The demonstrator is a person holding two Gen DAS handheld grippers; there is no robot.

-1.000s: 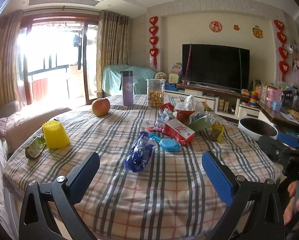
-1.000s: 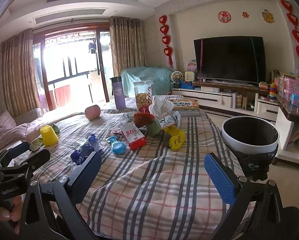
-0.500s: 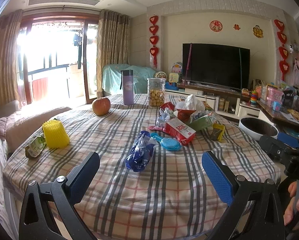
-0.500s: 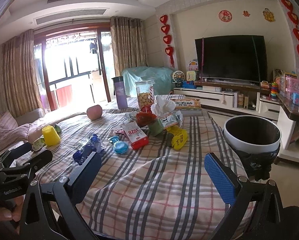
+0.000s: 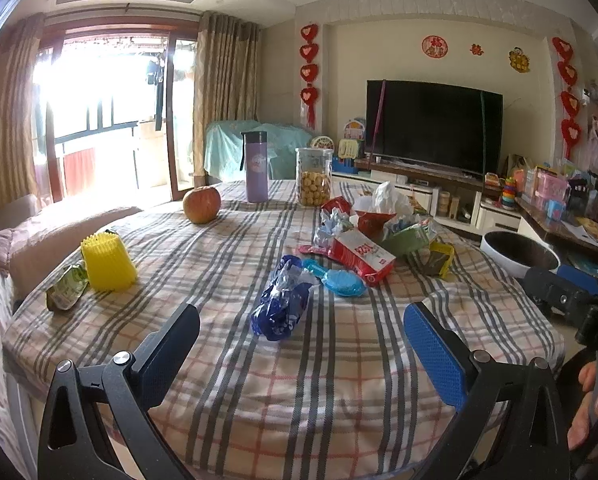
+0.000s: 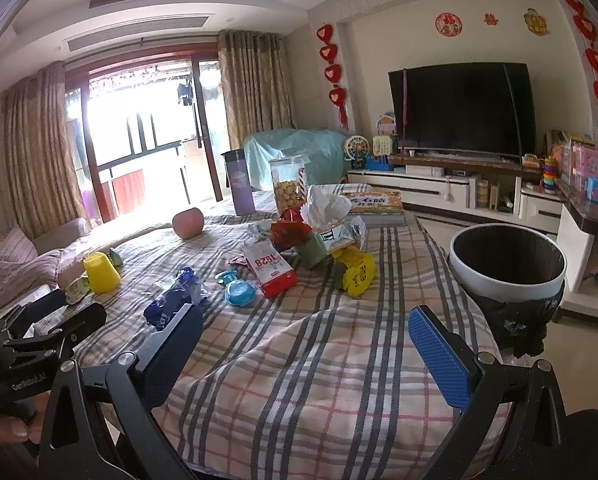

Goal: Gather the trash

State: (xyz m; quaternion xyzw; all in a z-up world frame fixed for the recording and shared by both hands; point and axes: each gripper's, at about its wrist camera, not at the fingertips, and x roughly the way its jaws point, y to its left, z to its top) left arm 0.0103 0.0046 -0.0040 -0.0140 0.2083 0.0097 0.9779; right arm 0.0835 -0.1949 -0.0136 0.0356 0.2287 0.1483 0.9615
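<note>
Trash [image 5: 363, 236] lies heaped mid-table on a plaid tablecloth [image 5: 339, 368]: wrappers, a red carton [image 5: 361, 254], white tissue, partly overlapping and hard to separate. A blue wrapper [image 5: 281, 304] lies nearer. Left gripper [image 5: 301, 334] and right gripper [image 6: 305, 338] hover wide apart, empty. A bin [image 6: 507, 260] stands beside the table's right edge, its base hidden.

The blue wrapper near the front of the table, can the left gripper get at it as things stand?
Probably yes. The left gripper is open with the blue wrapper straight ahead, and only bare tablecloth lies between them.
</note>
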